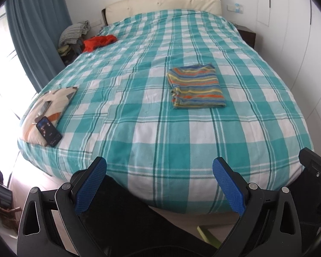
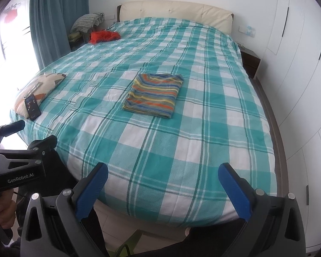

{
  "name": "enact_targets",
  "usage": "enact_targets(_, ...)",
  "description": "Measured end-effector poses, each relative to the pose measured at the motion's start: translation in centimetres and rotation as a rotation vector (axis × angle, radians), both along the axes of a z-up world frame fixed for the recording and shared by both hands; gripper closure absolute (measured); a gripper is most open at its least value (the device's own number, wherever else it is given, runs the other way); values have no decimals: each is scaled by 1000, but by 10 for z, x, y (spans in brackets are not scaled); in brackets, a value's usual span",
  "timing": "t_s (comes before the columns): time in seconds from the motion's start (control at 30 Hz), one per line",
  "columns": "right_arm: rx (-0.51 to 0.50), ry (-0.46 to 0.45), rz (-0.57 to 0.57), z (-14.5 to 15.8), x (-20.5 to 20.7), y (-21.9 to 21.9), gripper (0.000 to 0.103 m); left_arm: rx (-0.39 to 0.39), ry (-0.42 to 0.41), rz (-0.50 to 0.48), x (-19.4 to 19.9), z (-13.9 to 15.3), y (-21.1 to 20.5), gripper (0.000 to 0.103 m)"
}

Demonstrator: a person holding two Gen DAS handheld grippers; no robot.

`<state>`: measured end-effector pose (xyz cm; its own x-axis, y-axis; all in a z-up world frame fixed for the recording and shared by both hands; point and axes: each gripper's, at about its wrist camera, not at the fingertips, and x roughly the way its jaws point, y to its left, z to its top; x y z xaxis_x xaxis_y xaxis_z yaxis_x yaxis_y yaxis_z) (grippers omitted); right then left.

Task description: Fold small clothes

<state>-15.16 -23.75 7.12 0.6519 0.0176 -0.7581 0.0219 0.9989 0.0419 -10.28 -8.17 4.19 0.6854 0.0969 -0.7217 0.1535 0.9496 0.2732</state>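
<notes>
Left wrist: left tongs (image 1: 159,167) wide apart, empty; right tongs (image 2: 163,172) likewise.

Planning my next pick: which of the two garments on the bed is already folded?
The striped garment mid-bed, a flat neat rectangle. The orange-red garment near the headboard's left corner lies crumpled. Both grippers, left gripper and right gripper, are open.

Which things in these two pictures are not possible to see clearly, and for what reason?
- Phone screen, both views: too small to read.
- Red cloth at the far corner of the bed, both views: too far and crumpled to tell what garment it is.
- Striped garment, both views: folded, so its type and inner layers are hidden.
- Pile beside the bed, left wrist view: partly hidden by the bed's edge.
- Floor under the bed's near edge: covered by both open hand-held grippers.
</notes>
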Motion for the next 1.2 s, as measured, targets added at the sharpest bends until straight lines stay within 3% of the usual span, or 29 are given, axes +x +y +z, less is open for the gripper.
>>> enact_targets(0.57, -2, -10, -12, 12, -1, 4, 1, -26, -16, -44, -7, 13, -10, 3)
enact_targets(1.2, -24, -39, -43, 29, 11, -10, 1, -49, -41, 29, 12, 34, 13, 2)
